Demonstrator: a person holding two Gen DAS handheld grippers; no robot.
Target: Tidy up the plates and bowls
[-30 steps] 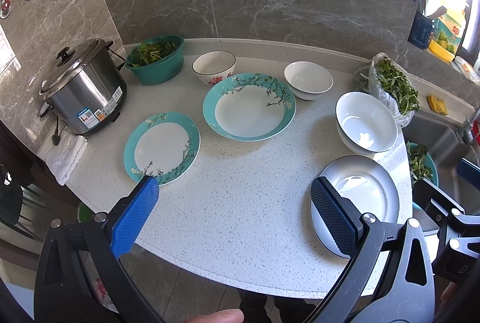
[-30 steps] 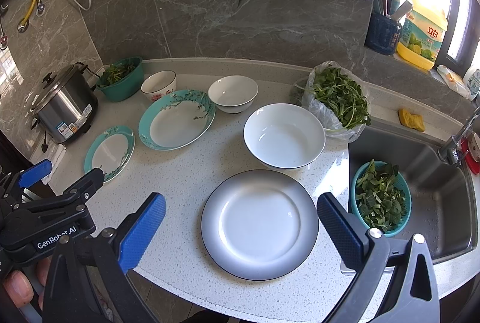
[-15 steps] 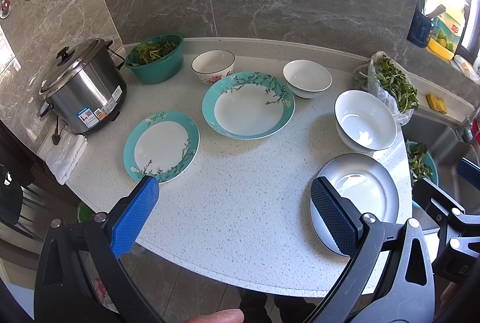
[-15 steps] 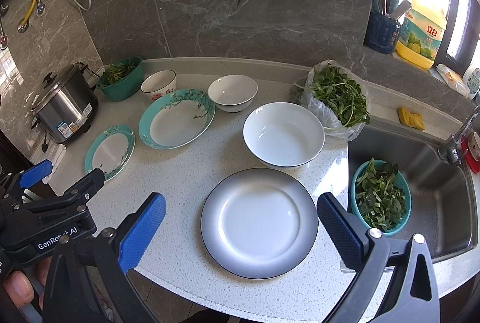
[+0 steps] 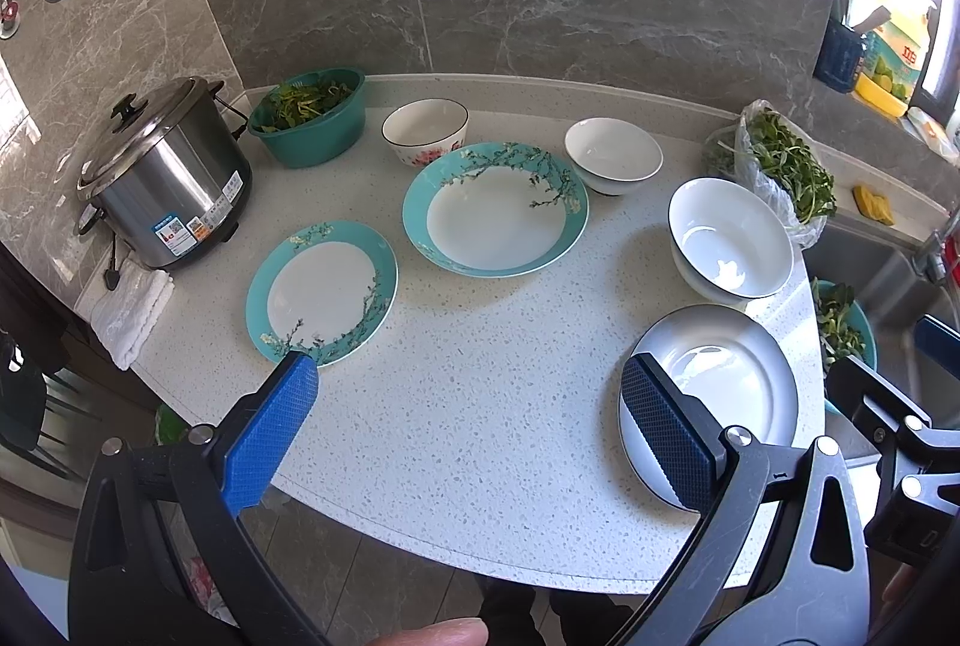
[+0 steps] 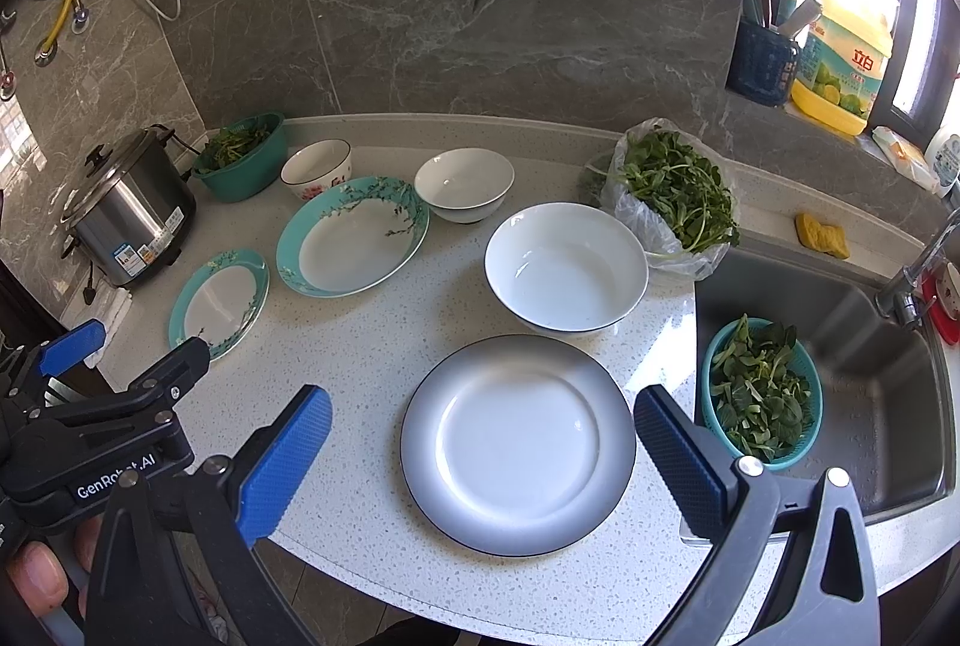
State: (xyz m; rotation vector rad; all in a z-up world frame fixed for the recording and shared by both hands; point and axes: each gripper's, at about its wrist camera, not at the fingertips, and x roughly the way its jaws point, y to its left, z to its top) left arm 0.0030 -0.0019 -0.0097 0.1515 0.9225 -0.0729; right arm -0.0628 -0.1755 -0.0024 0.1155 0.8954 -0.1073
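On the speckled counter [image 5: 480, 376] lie a small teal plate [image 5: 321, 292], a large teal plate [image 5: 495, 208], a flowered bowl [image 5: 426, 130], a small white bowl [image 5: 613, 155], a large white bowl [image 5: 729, 238] and a grey-rimmed plate [image 5: 720, 376]. My left gripper [image 5: 468, 427] is open and empty above the counter's front edge. My right gripper [image 6: 480, 454] is open and empty, its jaws on either side of the grey-rimmed plate [image 6: 517, 442], above it. The large white bowl [image 6: 565, 267] sits just behind that plate.
A steel rice cooker [image 5: 162, 175] and a white cloth [image 5: 132, 310] are at the left. A teal basin of greens [image 5: 309, 115] stands at the back. A bag of greens [image 6: 672, 196] lies by the sink [image 6: 870, 346], which holds a teal basket of greens [image 6: 759, 394].
Both grippers have drifted slightly; the dishes sit a little higher in both views. Nothing was taken hold of or moved on the counter.
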